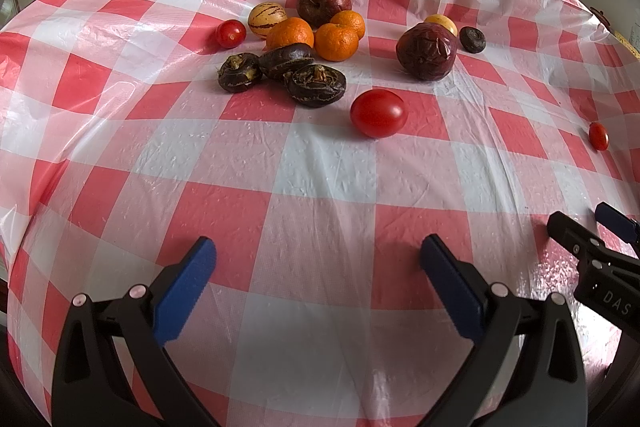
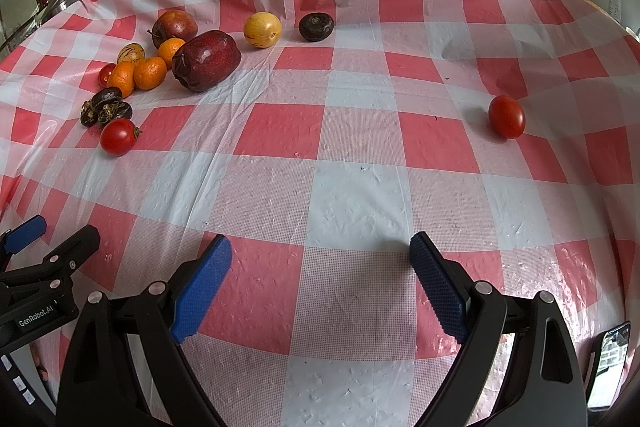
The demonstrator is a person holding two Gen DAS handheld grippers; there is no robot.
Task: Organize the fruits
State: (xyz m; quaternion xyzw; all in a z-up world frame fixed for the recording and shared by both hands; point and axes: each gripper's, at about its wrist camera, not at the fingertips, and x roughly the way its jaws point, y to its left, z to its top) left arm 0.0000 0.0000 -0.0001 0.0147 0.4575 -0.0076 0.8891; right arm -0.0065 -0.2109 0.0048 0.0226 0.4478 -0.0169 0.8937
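Both left tongs (image 1: 318,267), right tongs (image 2: 320,263) spread wide, holding nothing.

Soft daylight, glare on tablecloth (image 1: 560,279), sharp focus, fisheye-bent edges

Left gripper (image 1: 318,267) is spread wide with nothing in it, hovering over the checkered tablecloth (image 1: 320,187). Red tomato (image 1: 378,113) sits ahead of the tips, fruit pile (image 1: 304,39) further beyond.

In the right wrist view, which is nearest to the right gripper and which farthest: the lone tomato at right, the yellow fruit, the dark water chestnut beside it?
From the right gripper:
1. Lone tomato, right side.
2. Yellow fruit and dark water chestnut, far centre, too close to call.
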